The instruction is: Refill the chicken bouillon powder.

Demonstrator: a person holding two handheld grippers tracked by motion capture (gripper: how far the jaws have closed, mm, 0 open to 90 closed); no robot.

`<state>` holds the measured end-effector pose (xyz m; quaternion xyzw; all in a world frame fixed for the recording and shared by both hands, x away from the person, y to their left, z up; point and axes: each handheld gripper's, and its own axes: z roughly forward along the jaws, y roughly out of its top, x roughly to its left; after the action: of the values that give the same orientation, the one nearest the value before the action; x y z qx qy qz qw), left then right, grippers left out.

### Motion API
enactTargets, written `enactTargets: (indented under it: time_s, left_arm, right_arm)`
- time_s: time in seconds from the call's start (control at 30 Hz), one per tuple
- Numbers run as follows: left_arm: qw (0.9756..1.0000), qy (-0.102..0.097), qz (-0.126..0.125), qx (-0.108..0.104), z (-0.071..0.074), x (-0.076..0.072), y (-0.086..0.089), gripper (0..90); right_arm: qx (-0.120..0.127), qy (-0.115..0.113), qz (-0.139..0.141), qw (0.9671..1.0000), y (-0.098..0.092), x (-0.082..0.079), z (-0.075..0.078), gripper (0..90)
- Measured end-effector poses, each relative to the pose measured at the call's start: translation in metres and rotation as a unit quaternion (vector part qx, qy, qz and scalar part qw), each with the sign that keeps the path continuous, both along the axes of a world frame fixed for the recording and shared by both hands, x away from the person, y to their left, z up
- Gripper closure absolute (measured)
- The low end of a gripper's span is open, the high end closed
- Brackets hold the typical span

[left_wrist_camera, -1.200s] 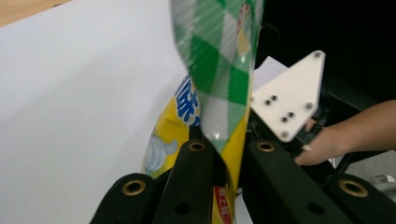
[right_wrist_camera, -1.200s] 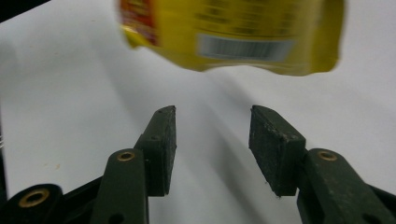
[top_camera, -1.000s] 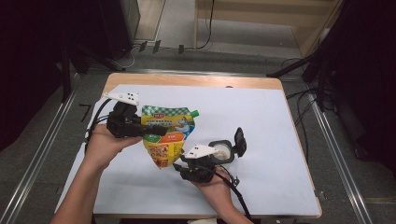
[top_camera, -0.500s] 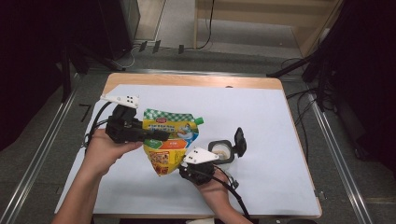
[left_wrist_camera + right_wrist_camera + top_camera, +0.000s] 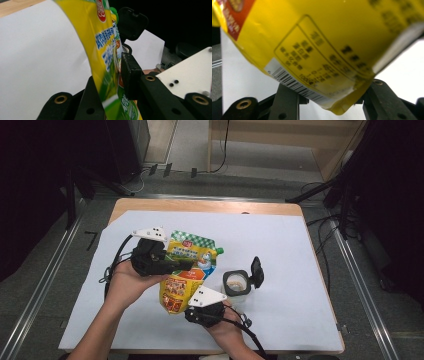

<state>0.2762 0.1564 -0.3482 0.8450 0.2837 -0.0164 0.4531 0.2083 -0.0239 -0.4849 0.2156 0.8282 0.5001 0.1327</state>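
Two grippers on one yellow pouch [image 5: 186, 270], lifted over the middle of the white sheet [image 5: 300, 270]. At left, left gripper [image 5: 186, 265] clamped on the pouch's upper edge, jaws just eased a little. Nearer, right gripper [image 5: 196, 309] with jaws just widened, corner between them; contact unclear. At right, open container [image 5: 236, 284]. Likely step: tipping the spout toward it; next, steady aim.

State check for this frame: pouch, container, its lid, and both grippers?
Pouch: lifted off the table, tilted, green spout toward the container.
Container: upright on the sheet, open.
Lid: flipped up, attached.
Left gripper: shut on the pouch.
Right gripper: pouch's bottom corner between its fingers; grip unclear.
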Motion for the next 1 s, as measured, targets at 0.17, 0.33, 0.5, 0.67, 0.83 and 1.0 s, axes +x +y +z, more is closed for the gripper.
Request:
enactTargets:
  time_s: [0.17,0.33,0.5,0.67,0.83,1.0]
  left_arm:
    - [1.0,0.004,-0.007,0.0,-0.004,0.0,-0.008,82.0]
    - [0.9999,0.013,-0.007,0.003,-0.007,0.001,-0.014,82.0]
    - [0.9998,0.017,-0.011,0.007,-0.009,0.002,-0.022,81.5]
    - [0.9996,0.021,-0.01,0.017,-0.011,0.002,-0.031,80.0]
    - [0.999,0.032,-0.014,0.029,-0.015,0.004,-0.04,76.6]
    - [0.9985,0.044,-0.015,0.028,-0.017,0.006,-0.046,74.0]
  right_arm:
    - [0.002,0.0,0.015,0.9999,0.002,-0.006,0.006,61.3]
    - [0.008,0.017,0.015,0.9997,0.001,-0.009,0.007,60.9]
    - [0.011,0.025,0.022,0.9994,0.0,-0.015,0.011,60.3]
    - [0.013,0.027,0.026,0.9992,-0.001,-0.018,0.013,59.7]
    - [0.016,0.031,0.033,0.9989,0.0,-0.023,0.014,57.7]
    - [0.019,0.033,0.036,0.9986,0.0,-0.026,0.017,56.7]
